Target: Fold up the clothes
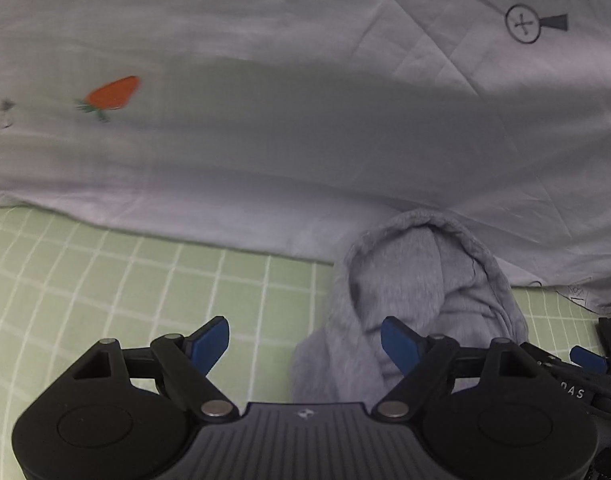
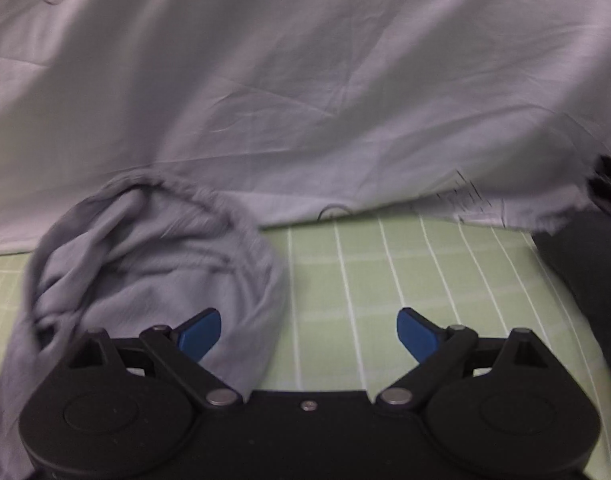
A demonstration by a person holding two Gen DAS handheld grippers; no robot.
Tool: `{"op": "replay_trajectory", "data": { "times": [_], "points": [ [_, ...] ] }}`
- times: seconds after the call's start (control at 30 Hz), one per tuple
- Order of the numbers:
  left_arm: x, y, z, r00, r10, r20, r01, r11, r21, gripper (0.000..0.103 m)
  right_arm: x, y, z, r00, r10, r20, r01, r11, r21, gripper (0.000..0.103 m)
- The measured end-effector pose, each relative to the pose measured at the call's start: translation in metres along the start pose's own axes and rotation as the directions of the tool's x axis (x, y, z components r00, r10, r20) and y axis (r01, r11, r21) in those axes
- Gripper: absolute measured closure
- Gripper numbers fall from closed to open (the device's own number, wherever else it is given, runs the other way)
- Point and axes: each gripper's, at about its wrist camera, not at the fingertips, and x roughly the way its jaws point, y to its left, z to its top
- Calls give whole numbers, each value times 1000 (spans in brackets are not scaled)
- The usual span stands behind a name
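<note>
Hovering over the green checked surface (image 1: 105,280), the left gripper (image 1: 305,344) spreads its blue fingers (image 1: 209,344) wide and holds nothing; the bunched grey garment (image 1: 417,288) lies just past its right-hand finger. The right gripper (image 2: 309,334) is likewise wide and empty, with the grey garment (image 2: 153,256) behind its left-hand finger (image 2: 199,334). Beyond the garment lies a pale printed sheet (image 1: 305,100), its edge touching the garment's far side.
</note>
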Motion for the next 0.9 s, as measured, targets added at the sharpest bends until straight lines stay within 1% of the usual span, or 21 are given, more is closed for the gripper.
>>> {"op": "replay_trajectory", "data": {
  "times": [0.1, 0.2, 0.27, 0.3, 0.33, 0.4, 0.43, 0.5, 0.6, 0.67, 0.8, 0.9],
  "points": [
    [22, -6, 9, 999, 21, -26, -21, 1000, 11, 19, 14, 4, 6, 998, -59, 18, 60, 997, -53, 7],
    [36, -11, 13, 996, 88, -32, -86, 995, 58, 19, 22, 10, 6, 994, -110, 23, 112, 985, -133, 7],
    [41, -13, 14, 986, 168, -25, -164, 981, 106, 19, 23, 13, 4, 987, -150, 48, 157, 970, -187, 7],
    [43, -14, 13, 976, 218, -13, -214, 967, 140, 19, 21, 14, 2, 983, -170, 71, 182, 961, -207, 7],
    [44, -14, 13, 968, 250, -6, -246, 955, 167, 18, 20, 15, 0, 977, -193, 93, 210, 951, -228, 7],
    [42, -9, 12, 959, 283, 1, -278, 940, 197, 18, 15, 17, -4, 963, -236, 134, 264, 926, -270, 7],
    [39, -6, 12, 957, 289, -1, -283, 940, 192, 18, 11, 18, -6, 956, -247, 156, 284, 915, -288, 7],
    [29, 1, 11, 954, 300, 5, -297, 940, 169, 18, 1, 19, -9, 942, -270, 198, 321, 895, -310, 7],
    [4, 6, 8, 945, 324, 51, -328, 931, 158, 18, -20, 18, -12, 923, -291, 251, 361, 879, -310, 8],
    [-14, 6, 4, 938, 338, 81, -347, 922, 171, 18, -38, 15, -13, 910, -299, 289, 381, 876, -294, 7],
    [-49, 2, -7, 920, 363, 146, -388, 894, 222, 18, -80, 14, -21, 879, -303, 368, 419, 860, -293, 8],
    [-83, 3, -18, 911, 363, 193, -400, 891, 212, 18, -113, 13, -28, 860, -301, 411, 438, 849, -294, 7]
  ]
}}
